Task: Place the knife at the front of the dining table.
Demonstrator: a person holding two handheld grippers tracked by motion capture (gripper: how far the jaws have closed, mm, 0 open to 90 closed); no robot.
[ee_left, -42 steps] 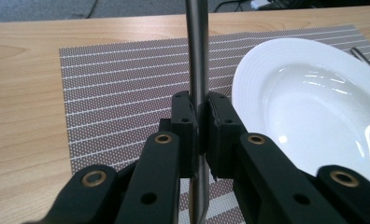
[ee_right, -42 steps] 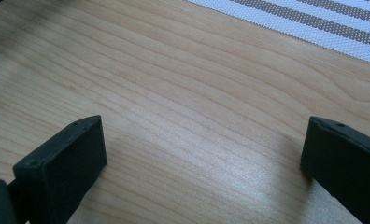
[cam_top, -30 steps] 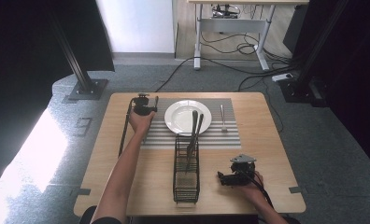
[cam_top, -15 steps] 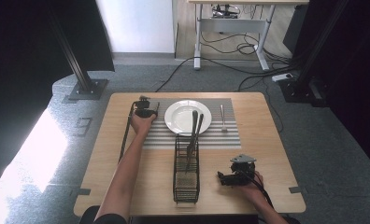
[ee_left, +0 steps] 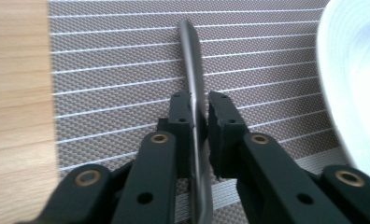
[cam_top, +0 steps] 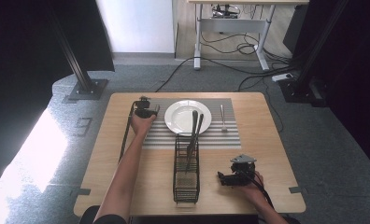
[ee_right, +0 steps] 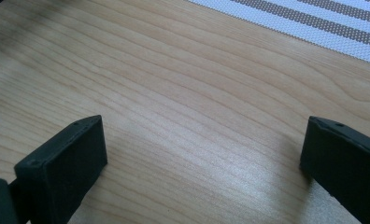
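A metal knife [ee_left: 192, 60] lies lengthwise on the striped placemat [ee_left: 117, 70], just left of the white plate [ee_left: 356, 70]. My left gripper [ee_left: 199, 100] straddles it. Its jaws have just been opening: the left pad lies against the blade and a thin gap shows at the right pad. From above, that left gripper [cam_top: 145, 112] sits at the mat's left edge beside the plate [cam_top: 174, 116]. My right gripper [cam_top: 223, 177] rests near the front right of the table, its jaws [ee_right: 202, 140] wide open over bare wood with nothing between them.
A black wire rack [cam_top: 186, 172] stands mid-table in front of the plate, with two dark utensils [cam_top: 192, 133] leaning out of it. A fork [cam_top: 223, 116] lies on the mat right of the plate. A black cable [cam_top: 125, 135] trails along the left arm.
The left hand has shifted slightly at the mat's left edge. The right hand and gripper have stayed where they were.
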